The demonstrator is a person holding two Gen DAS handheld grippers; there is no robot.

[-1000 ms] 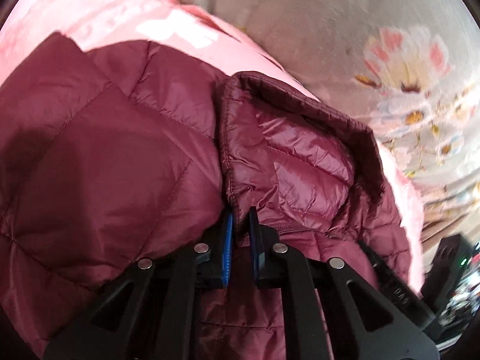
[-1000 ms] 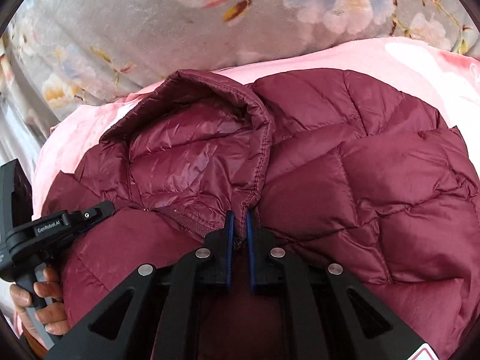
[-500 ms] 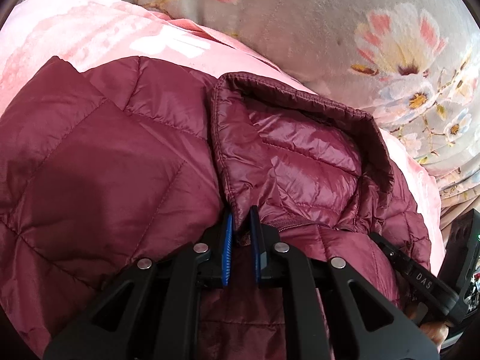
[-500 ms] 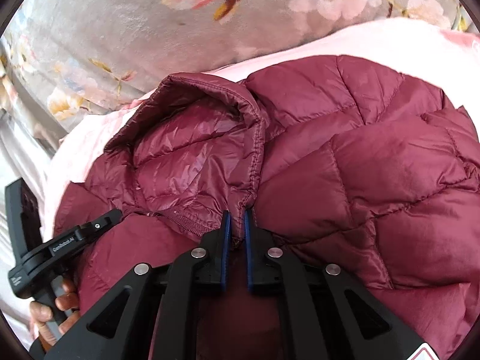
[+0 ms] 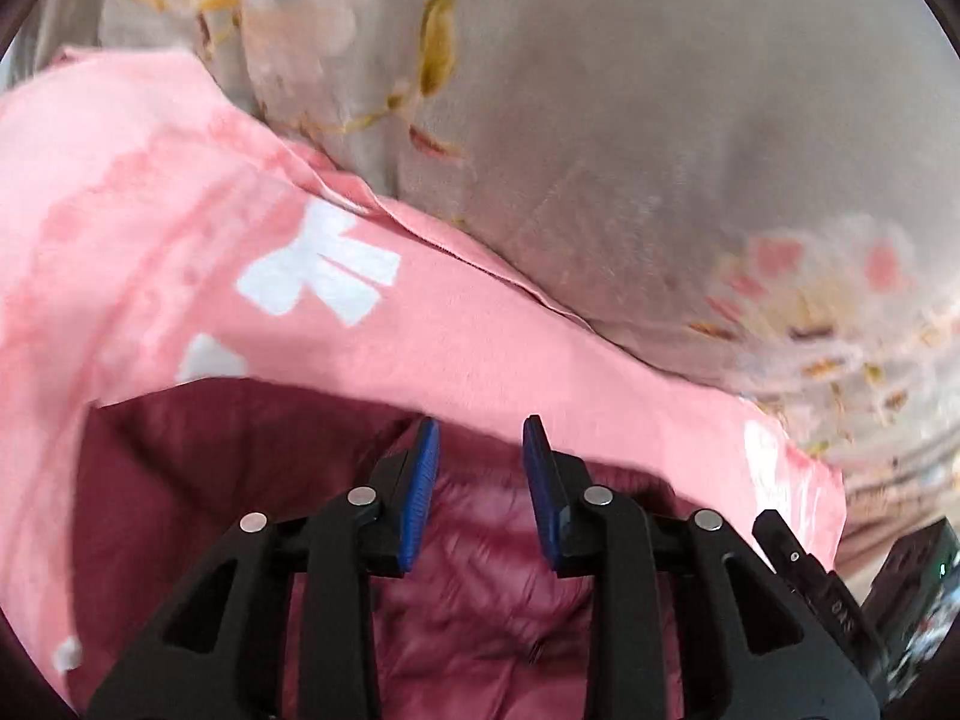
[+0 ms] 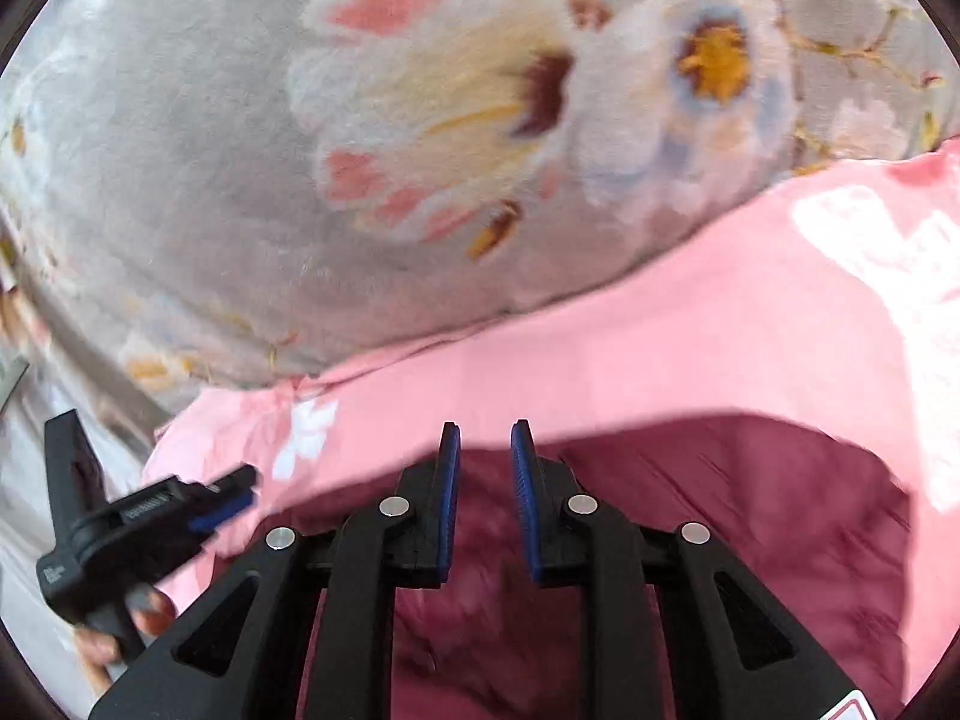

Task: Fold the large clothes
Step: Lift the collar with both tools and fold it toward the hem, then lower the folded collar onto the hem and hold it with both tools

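Grey floral fabric point(image 6: 252, 138) is filling the background of both views, with a pink sheet point(image 5: 480, 348) lying in front of it. On the sheet a maroon quilted jacket point(image 5: 492, 606) is lying low in each view, just under the tool arms and blurred.

In the left wrist view the left tongs point(image 5: 480, 462) are standing a little apart, having just been opening; nothing is pinched between the blue pads point(image 5: 420, 492), and the jacket is showing below the gap. At the right edge part of the other tool is peeking in.

In the right wrist view the right tongs point(image 6: 485, 456) are likewise standing narrowly apart after opening, gripping nothing, the jacket lying beneath them. At the lower left, fingers point(image 6: 147, 606) are wrapping the handle of the left tool.
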